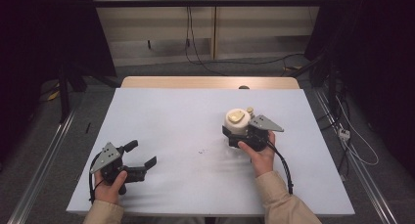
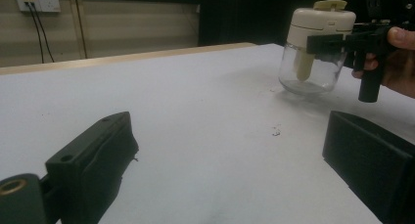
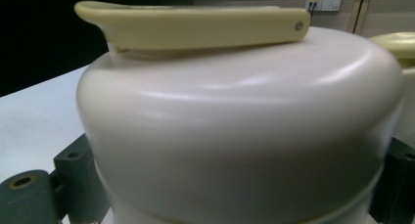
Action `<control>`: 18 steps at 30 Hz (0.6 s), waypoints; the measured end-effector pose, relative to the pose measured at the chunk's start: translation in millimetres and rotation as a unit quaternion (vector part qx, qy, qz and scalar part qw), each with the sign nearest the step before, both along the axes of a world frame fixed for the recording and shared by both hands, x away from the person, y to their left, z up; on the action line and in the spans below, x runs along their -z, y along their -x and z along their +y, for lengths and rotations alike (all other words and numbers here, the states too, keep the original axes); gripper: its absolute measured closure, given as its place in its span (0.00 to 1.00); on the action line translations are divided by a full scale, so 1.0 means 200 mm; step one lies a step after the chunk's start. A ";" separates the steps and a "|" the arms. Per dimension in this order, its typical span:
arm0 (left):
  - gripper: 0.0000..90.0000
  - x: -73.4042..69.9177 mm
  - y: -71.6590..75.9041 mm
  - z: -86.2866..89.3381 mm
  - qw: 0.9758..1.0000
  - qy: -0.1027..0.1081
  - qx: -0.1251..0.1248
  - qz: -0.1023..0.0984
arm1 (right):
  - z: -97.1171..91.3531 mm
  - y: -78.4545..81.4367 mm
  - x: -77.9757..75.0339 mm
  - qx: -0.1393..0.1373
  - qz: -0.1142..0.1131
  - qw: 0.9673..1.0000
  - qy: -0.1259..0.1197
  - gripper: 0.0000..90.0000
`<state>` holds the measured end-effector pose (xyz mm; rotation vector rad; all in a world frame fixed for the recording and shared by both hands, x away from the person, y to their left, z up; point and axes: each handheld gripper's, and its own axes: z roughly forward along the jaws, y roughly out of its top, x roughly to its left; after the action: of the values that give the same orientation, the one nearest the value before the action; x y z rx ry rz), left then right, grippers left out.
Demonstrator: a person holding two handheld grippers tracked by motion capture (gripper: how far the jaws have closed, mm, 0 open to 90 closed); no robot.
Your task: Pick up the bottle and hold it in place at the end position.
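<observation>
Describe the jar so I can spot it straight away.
On the white table, look right of centre, where the right gripper clamps it. The jar has a clear glass body, a cream lid and a pale yellow lever on top.

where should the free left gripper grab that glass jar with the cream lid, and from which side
Take the clear glass body of the jar, below the cream lid, coming in level from the jar's left side. The right gripper already clamps the lid band from the person's side, and the yellow lever occupies the top. The left gripper is open, so it probably spans the round wall.
</observation>
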<state>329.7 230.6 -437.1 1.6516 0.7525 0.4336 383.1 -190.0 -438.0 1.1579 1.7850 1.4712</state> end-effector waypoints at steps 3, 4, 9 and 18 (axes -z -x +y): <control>0.05 0.00 0.00 0.00 1.000 0.001 -0.002 0.000 | 0.01 -0.01 0.00 -0.001 0.001 1.000 -0.004 0.08; 0.05 0.00 0.00 0.00 1.000 0.001 -0.002 0.000 | 0.01 -0.01 0.00 -0.001 0.002 1.000 -0.004 0.08; 0.05 0.00 0.00 0.00 1.000 0.000 0.000 0.000 | 0.02 -0.02 0.00 -0.003 0.000 1.000 -0.004 0.08; 0.05 0.00 0.00 0.00 1.000 0.001 -0.001 0.000 | 0.06 -0.04 0.00 -0.014 0.000 1.000 -0.002 0.08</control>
<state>329.8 230.9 -437.5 1.6491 0.7546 0.4339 390.4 -178.0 -437.4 1.1411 1.8054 1.4917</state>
